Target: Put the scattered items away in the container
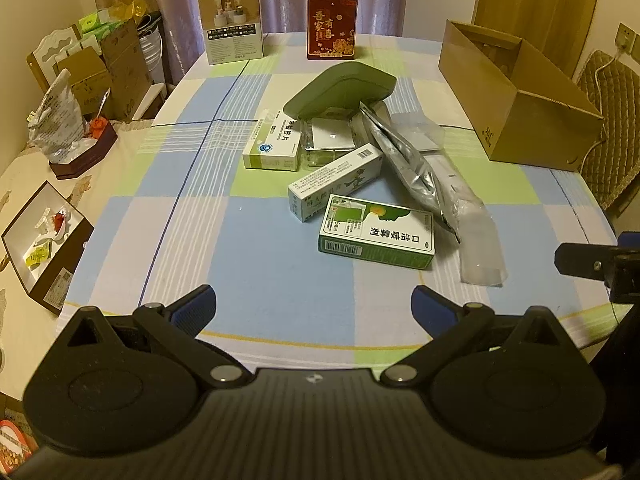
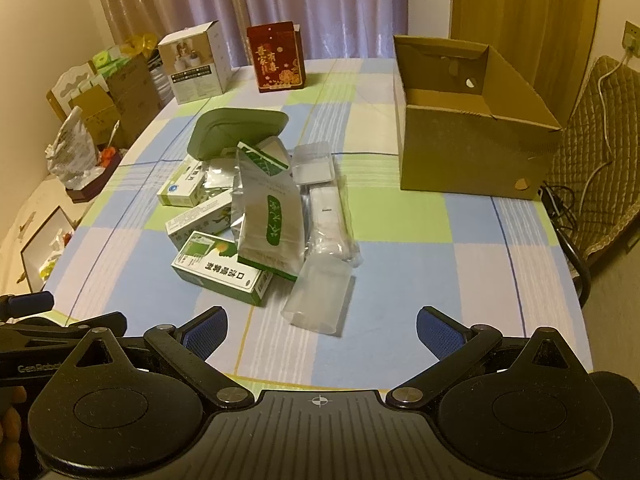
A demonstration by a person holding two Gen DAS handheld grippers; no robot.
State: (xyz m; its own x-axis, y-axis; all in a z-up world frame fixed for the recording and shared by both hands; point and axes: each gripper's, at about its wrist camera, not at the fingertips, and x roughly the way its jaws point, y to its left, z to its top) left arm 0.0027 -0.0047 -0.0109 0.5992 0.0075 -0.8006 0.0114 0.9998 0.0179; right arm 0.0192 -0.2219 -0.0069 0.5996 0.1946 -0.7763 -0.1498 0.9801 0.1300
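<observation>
Both grippers hang low over the near edge of the checked tablecloth (image 2: pixel 400 240), each spread wide and carrying nothing: the left gripper (image 1: pixel 314 308) faces the pile from its 6 o'clock, and the right gripper (image 2: pixel 322 330) sits just beside it.

Nothing looks packed yet. The open cardboard box (image 2: pixel 460 152) stands at about 1 o'clock in the right wrist view, well apart from the heap and seemingly empty.

Nearest the tongs are the green spray carton (image 1: pixel 376 232) and a clear plastic sleeve (image 2: pixel 320 300) at the heap's near edge. Behind them lie a long white-green carton (image 1: pixel 336 180), a tablet box (image 1: pixel 274 146), a silver tea pouch (image 2: pixel 268 220) leaning on the cartons, and a green lid-like tray (image 1: pixel 340 90) tilted at the back.

A sensible start is probably the spray carton:
- it lies flat, though the pouch's foot seems to rest on it;
- close across its narrow sides;
- lift straight up so the leaning pouch is not dragged.

The slippery sleeve likely needs a pinch at its flattened end.
</observation>
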